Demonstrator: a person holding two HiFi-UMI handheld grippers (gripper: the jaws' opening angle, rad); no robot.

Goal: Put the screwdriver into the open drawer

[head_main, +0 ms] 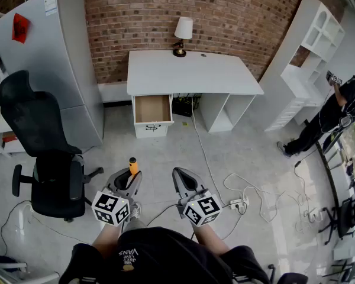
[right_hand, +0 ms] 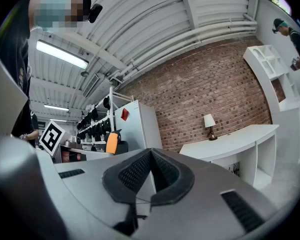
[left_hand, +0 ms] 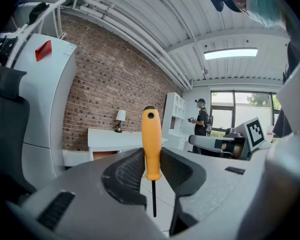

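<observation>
The left gripper (head_main: 129, 182) is clenched on the screwdriver (left_hand: 151, 141). Its own view shows the orange handle pinched upright between the two dark pads, the thin shaft pointing down below them. The right gripper (head_main: 183, 181) is clenched on nothing, and its jaws meet in its own view. Both are held low in front of the person, side by side over the pale floor (head_main: 236, 152), well apart from the white desk (head_main: 192, 73) against the brick wall (head_main: 225, 10). The drawer (head_main: 152, 109) on the desk's left side stands pulled out, its wooden inside showing. A lamp (head_main: 182, 33) stands at the back of the desk. A black office chair (head_main: 44, 147) sits to the left near a grey fridge (head_main: 53, 52), and another person (head_main: 331, 114) stands by white shelves (head_main: 307, 52) at the right
</observation>
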